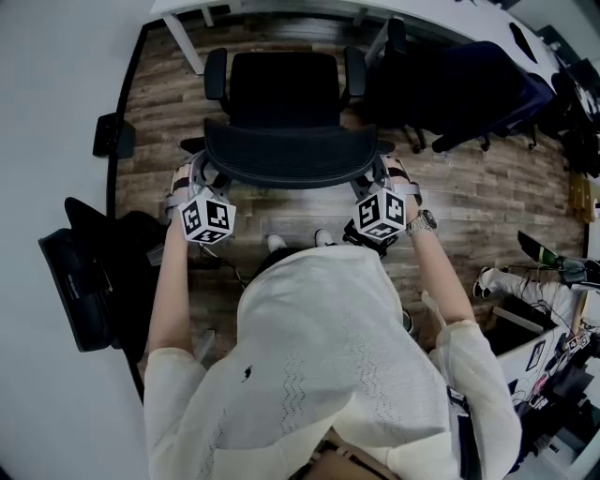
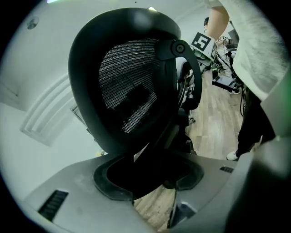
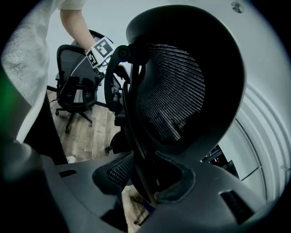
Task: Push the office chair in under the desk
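Black office chair (image 1: 281, 103) hid my jaws' tips; left gripper (image 2: 148, 179) and right gripper (image 3: 152, 182) clamped its backrest, table (image 1: 281, 6) cropped, another chair (image 1: 459, 89) beside

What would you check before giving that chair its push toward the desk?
1. Hold of the left gripper on the backrest edge: ok, shut on it.
2. Hold of the right gripper on the opposite edge: ok, shut on it.
3. The seat points at the desk: ok.
4. Space under the desk free: cannot tell, hidden.
5. The neighbouring chair clear of the armrest: cannot tell, they stand very close.
6. The shoes clear of the wheels: cannot tell, wheels hidden.
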{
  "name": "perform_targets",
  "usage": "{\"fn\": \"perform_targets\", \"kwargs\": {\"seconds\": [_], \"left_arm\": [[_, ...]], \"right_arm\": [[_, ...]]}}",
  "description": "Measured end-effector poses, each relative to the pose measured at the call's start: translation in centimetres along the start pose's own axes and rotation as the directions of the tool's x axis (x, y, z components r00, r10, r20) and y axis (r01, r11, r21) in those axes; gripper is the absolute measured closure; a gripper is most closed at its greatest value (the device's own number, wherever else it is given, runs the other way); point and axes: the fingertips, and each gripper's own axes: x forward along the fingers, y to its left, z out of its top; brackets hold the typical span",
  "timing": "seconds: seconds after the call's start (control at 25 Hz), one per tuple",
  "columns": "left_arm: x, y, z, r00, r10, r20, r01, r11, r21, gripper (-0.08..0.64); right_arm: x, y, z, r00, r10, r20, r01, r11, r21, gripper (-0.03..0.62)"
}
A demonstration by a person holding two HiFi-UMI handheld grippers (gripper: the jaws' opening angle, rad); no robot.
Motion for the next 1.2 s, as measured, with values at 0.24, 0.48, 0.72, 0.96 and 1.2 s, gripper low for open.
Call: {"fn": "perform_targets", "kwargs": {"seconds": [0.24, 0.48, 0.72, 0.96, 1.2], "left_arm": [[0.6, 0.5, 0.0, 1.000, -0.008, 0.029, 0.008, 1.000, 0.014, 0.360], [1.0, 0.7, 0.1, 0.999, -0.009, 0.034, 0.008, 1.000, 0.025, 0.364], [1.4, 1.0, 0.1, 0.999, -0.024, 0.034, 0.023, 0.999, 0.030, 0.364], [1.8, 1.2, -0.1, 0.999, -0.028, 0.032, 0.027, 0.999, 0.028, 0.365], [3.3, 2.1, 0.4, 0.999, -0.018, 0.043, 0.018, 1.000, 0.018, 0.364]], "right_arm": [[0.8, -0.5, -0.1, 0.999, -0.035, -0.017, 0.036, 0.999, 0.017, 0.442], [1.2, -1.1, -0.2, 0.999, -0.028, -0.023, 0.029, 0.999, 0.030, 0.440], [1.5, -1.4, -0.2, 0.999, -0.034, -0.023, 0.035, 0.999, 0.039, 0.438], [1.9, -1.5, -0.2, 0.999, -0.048, -0.012, 0.048, 0.998, 0.035, 0.436], [3.0, -3.1, -0.7, 0.999, -0.048, -0.007, 0.048, 0.998, 0.037, 0.436]]}}
